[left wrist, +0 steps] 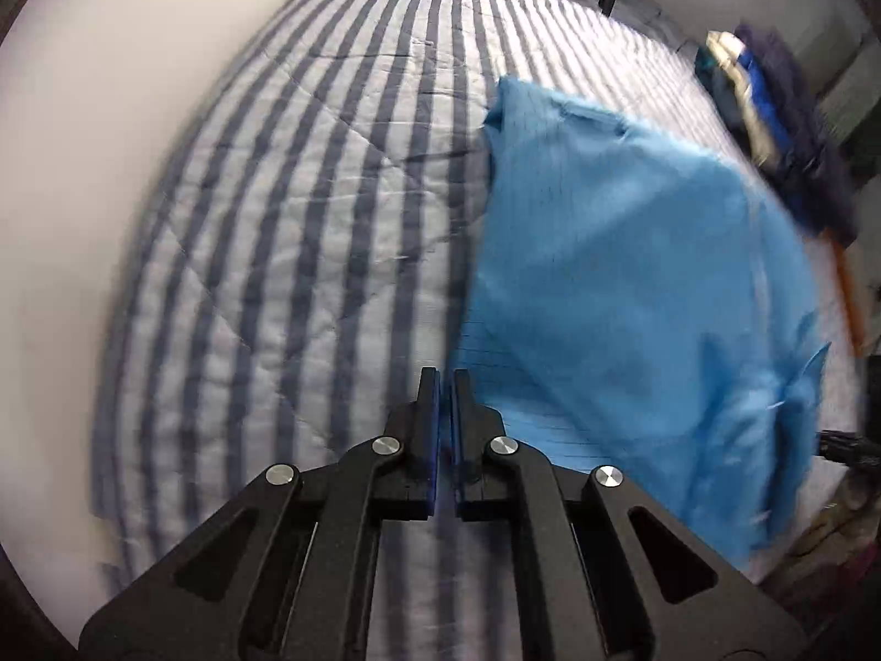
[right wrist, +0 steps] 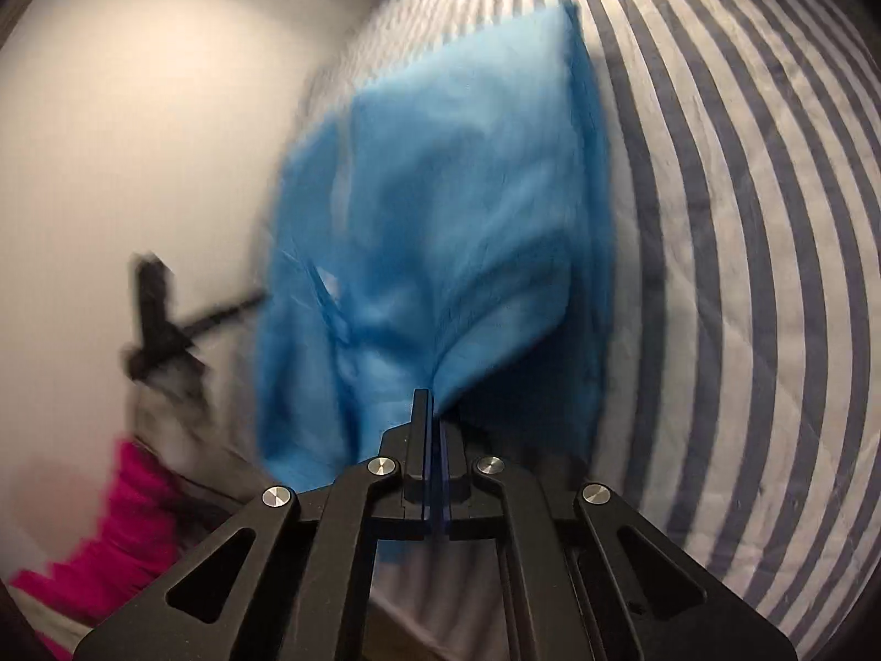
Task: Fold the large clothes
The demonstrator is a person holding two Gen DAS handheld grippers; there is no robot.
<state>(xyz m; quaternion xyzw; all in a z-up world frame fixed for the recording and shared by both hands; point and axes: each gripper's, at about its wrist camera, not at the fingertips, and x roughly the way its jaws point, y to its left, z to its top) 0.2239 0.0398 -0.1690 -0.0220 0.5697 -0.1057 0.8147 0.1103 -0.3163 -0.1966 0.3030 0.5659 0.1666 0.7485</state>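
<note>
A large bright blue garment (left wrist: 633, 275) lies spread on a blue-and-white striped bedspread (left wrist: 303, 220). My left gripper (left wrist: 445, 380) points down at the garment's near left corner. Its jaws are shut, and the cloth's edge meets the tips. In the right wrist view the same blue garment (right wrist: 451, 209) bunches toward my right gripper (right wrist: 431, 399). That gripper is shut on a pinched fold, with blue cloth showing between the pads. Beyond it the cloth hangs in loose creases over the striped bedspread (right wrist: 743, 220).
A pile of dark, blue and cream clothes (left wrist: 771, 110) sits at the bed's far right edge. A pale wall (left wrist: 82, 165) borders the bed on the left. Pink fabric (right wrist: 110, 523) and a blurred dark object (right wrist: 159, 319) lie off the bed's side.
</note>
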